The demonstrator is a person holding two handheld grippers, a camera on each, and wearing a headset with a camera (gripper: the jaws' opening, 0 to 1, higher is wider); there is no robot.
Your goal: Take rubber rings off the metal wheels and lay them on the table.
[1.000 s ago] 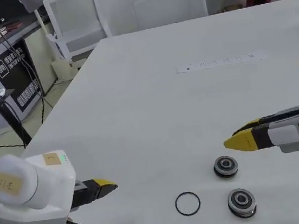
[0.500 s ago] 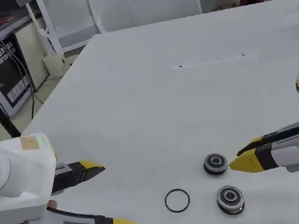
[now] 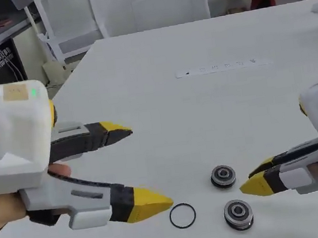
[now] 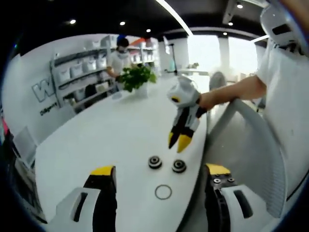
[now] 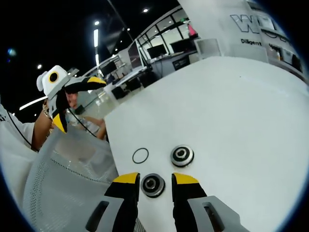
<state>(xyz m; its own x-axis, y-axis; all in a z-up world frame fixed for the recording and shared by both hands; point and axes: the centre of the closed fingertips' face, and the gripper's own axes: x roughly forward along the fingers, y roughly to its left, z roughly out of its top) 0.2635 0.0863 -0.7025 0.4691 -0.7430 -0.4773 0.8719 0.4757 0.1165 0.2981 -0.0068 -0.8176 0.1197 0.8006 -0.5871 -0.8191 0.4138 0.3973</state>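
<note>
Two metal wheels with dark rims lie on the white table (image 3: 162, 95), one farther (image 3: 223, 176) and one nearer (image 3: 238, 213). A loose black rubber ring (image 3: 182, 215) lies flat to their left. My left gripper (image 3: 144, 167) hovers wide open above and left of the ring, holding nothing. From the right, my right gripper (image 3: 251, 180) points at the wheels, slightly open and just short of them. In the right gripper view the nearer wheel (image 5: 152, 184) shows between the jaws, the other wheel (image 5: 182, 155) and ring (image 5: 140, 155) beyond. The left gripper view shows both wheels (image 4: 155, 162) (image 4: 179, 166) and the ring (image 4: 163, 192).
A flat white strip (image 3: 222, 66) lies farther back on the table. White chairs (image 3: 168, 7) stand at the far edge. The table's near edge runs just below the ring and wheels. A potted plant (image 4: 135, 77) stands at the table's far end.
My left gripper has risen and come forward to the right, towards the ring. My right gripper has dropped closer to the wheels and its jaws have parted slightly. Wheels and ring stay put.
</note>
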